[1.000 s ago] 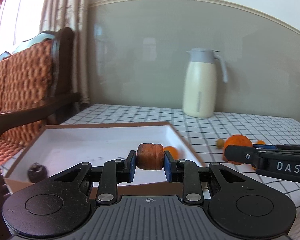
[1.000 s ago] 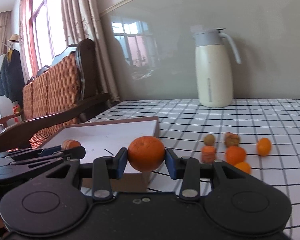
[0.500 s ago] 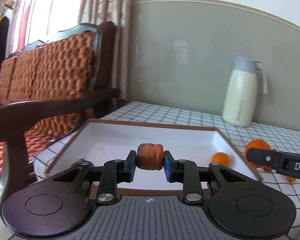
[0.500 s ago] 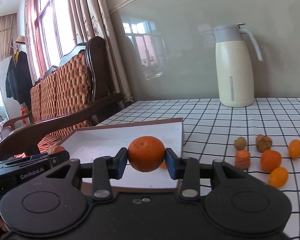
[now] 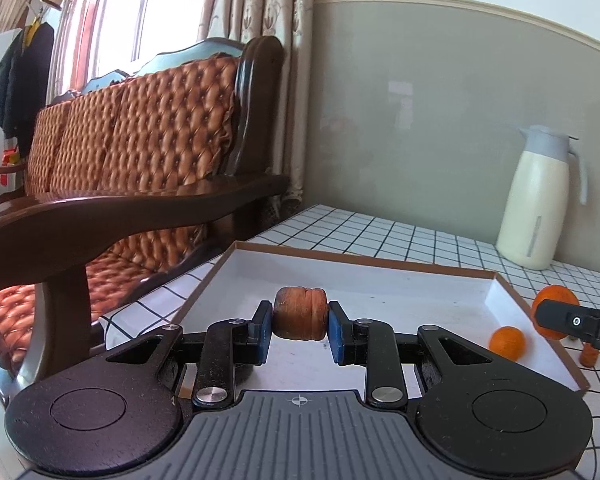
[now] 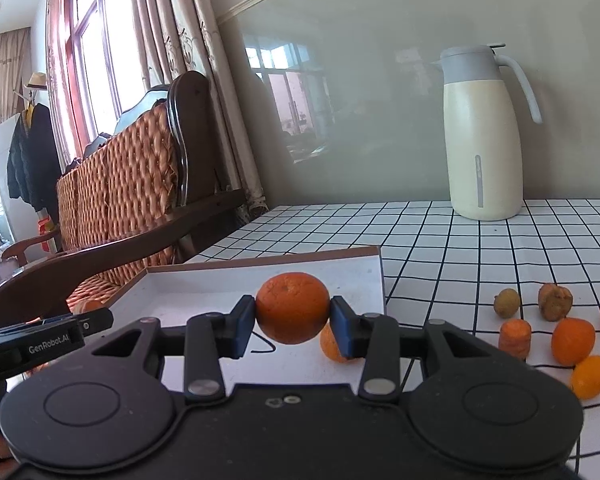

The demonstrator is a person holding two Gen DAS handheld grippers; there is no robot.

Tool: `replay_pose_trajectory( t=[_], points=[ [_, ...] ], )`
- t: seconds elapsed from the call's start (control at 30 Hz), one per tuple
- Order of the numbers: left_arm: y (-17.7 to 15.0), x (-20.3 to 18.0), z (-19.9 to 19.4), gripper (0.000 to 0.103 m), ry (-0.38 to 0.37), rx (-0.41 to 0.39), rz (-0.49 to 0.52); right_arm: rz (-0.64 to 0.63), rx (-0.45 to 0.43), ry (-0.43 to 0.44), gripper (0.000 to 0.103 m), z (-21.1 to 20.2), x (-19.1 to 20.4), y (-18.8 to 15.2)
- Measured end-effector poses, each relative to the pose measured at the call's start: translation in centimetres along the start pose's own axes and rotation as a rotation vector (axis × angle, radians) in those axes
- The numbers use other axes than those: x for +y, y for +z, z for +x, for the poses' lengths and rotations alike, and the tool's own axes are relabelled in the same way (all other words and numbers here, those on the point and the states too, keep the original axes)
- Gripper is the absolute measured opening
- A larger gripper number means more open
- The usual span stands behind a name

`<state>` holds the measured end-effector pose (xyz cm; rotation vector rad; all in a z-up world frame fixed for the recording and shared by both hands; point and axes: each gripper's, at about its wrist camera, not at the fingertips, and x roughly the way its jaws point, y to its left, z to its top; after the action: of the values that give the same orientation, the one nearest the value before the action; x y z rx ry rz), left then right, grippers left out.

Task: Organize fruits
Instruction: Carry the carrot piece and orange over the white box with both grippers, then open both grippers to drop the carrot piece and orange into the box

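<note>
The left tool (image 5: 299, 326) pinched a brown carrot chunk (image 5: 300, 312) above the white tray (image 5: 440, 270); the right tool (image 6: 293, 322) clamped an orange (image 6: 293, 307) over the tray's right edge. Released there, the round orange could roll onto the surface (image 6: 460, 248).

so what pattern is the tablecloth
White with a thin black grid, seen best on the tablecloth in the right wrist view.

The left gripper (image 5: 300, 322) has swung leftward over the white tray (image 5: 384, 292); the small orange (image 5: 507, 343) now lies well right of its fingers.
</note>
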<state>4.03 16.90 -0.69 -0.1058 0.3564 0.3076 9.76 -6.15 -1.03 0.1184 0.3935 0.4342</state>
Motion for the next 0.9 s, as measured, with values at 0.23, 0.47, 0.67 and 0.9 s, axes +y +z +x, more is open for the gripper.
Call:
replay_pose_trajectory(
  t=[0.23, 0.47, 0.67, 0.9],
  points=[
    [0.7, 0.3, 1.6, 0.029, 0.027, 0.001, -0.005, -0.017, 0.003, -0.017, 0.032, 1.3, 0.4, 0.5],
    [1.1, 0.5, 3.8, 0.029, 0.049, 0.03, -0.018, -0.013, 0.02, -0.031, 0.033, 3.1, 0.1, 1.0],
    [1.5, 0.5, 5.5, 0.029, 0.072, 0.047, -0.017, -0.009, 0.039, -0.052, 0.033, 5.2, -0.1, 1.7],
    [2.0, 0.5, 7.0, 0.037, 0.093, 0.092, -0.03, -0.009, -0.017, -0.096, 0.059, 5.3, -0.6, 1.7]
  ],
)
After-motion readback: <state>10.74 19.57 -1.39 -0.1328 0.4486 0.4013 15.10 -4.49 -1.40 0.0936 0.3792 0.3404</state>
